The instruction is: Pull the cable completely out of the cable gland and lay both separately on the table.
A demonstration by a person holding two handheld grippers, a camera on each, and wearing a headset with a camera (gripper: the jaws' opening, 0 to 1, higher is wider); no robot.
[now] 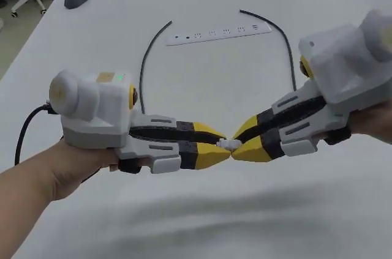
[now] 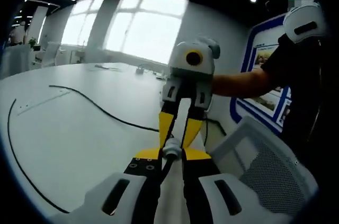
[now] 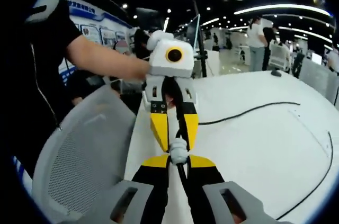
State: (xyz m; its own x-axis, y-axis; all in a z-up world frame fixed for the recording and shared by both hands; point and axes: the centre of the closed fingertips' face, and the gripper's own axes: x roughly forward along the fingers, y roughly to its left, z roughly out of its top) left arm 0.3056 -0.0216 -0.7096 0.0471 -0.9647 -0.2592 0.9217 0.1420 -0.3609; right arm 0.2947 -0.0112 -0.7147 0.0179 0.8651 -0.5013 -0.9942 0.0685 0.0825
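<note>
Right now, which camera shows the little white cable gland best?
The right gripper view: the cable gland is close, its cable showing. The left gripper view shows its round end; the head view, a white speck.

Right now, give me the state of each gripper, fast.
Left gripper: closed on the cable gland.
Right gripper: closed on the cable, just behind the gland.

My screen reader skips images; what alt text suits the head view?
The left gripper and right gripper meet tip to tip above a white table, jaws shut on a small white cable gland. Behind lie a power strip and two black cables.
</note>
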